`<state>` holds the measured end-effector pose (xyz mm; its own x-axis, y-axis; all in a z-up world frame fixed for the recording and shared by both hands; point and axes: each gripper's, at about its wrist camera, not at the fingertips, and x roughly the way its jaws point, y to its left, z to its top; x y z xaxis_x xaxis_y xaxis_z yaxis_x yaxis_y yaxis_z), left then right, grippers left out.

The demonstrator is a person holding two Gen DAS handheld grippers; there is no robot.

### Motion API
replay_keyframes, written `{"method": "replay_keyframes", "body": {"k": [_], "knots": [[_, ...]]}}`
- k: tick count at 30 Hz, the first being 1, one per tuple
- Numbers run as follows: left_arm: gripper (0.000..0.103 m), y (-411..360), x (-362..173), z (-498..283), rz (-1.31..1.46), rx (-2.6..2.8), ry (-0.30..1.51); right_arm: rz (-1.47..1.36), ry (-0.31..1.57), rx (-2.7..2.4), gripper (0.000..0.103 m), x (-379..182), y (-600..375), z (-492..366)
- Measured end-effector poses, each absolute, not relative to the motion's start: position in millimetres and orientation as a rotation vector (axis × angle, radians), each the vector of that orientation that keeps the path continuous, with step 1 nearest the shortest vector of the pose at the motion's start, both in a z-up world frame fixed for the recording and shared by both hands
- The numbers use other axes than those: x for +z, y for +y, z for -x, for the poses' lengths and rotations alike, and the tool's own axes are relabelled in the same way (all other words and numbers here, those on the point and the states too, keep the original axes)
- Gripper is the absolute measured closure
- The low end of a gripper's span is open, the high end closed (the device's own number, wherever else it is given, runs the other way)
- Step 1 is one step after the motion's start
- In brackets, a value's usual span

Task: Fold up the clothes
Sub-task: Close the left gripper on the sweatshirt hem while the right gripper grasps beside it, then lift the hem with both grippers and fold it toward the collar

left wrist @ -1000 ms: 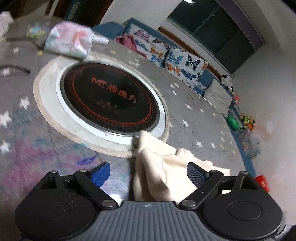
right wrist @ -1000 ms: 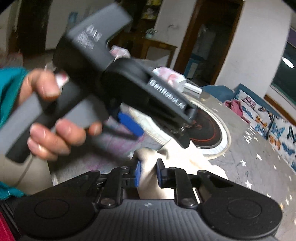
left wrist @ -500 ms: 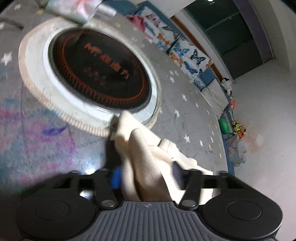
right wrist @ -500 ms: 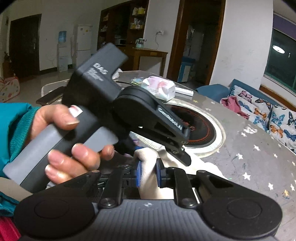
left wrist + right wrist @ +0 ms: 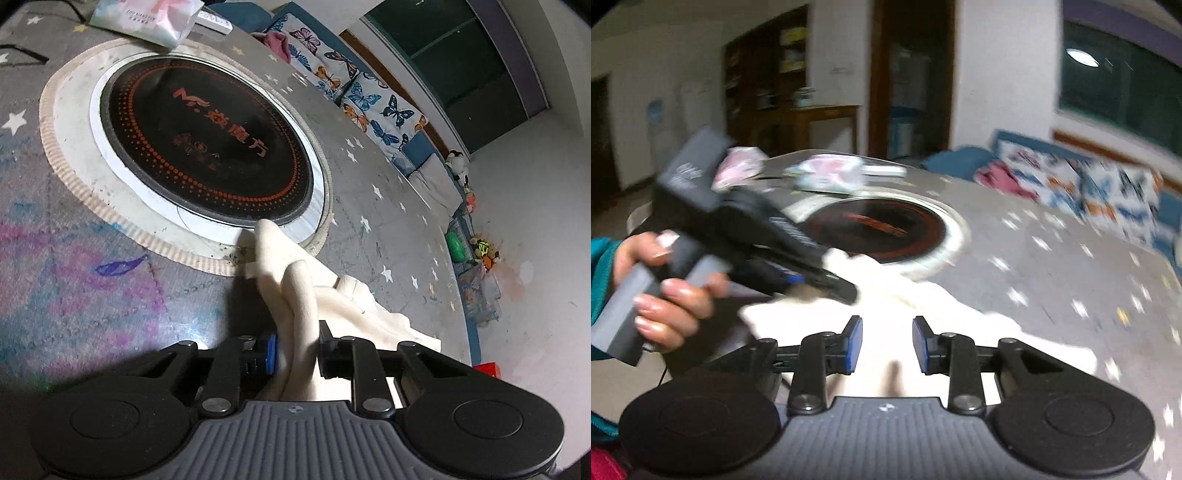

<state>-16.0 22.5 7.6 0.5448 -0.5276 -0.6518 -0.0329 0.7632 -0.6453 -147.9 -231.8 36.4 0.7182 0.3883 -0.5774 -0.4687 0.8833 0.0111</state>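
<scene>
Left gripper (image 5: pixel 295 354) is pinching a bunched fold of the cream garment (image 5: pixel 299 291), which is lying on the starred table (image 5: pixel 369 206) just near of the round cooktop (image 5: pixel 207 155). Right gripper (image 5: pixel 886 343) is hovering above the cloth, jaws spread.

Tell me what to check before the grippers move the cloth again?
1. Left gripper has the cloth: ok, its fingers are shut on a bunched fold.
2. Right gripper has let go: ok, fingers apart with nothing pinched; cloth lies beneath.
3. Cloth is off the cooktop: not ok, one corner lies over its rim.
4. Cloth lies flat for a fold: not ok, it is crumpled on the table.
5. Grippers are apart from each other: cannot tell, the right view is blurred and the left one sits close ahead.
6. Tissue pack is out of the way: ok, across the cooktop.
</scene>
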Motion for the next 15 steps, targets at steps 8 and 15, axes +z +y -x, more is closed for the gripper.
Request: {"method": "replay_keyframes", "body": {"k": [8, 15], "knots": [[0.079, 17.5, 10.0, 17.4, 0.603, -0.318, 0.945, 0.030, 0.675, 0.183, 0.068, 15.9, -306.9, 136.5], [0.079, 14.7, 10.7, 15.9, 0.575, -0.318, 0.943, -0.060, 0.698, 0.108, 0.063, -2.7, -335.3, 119.5]]}}
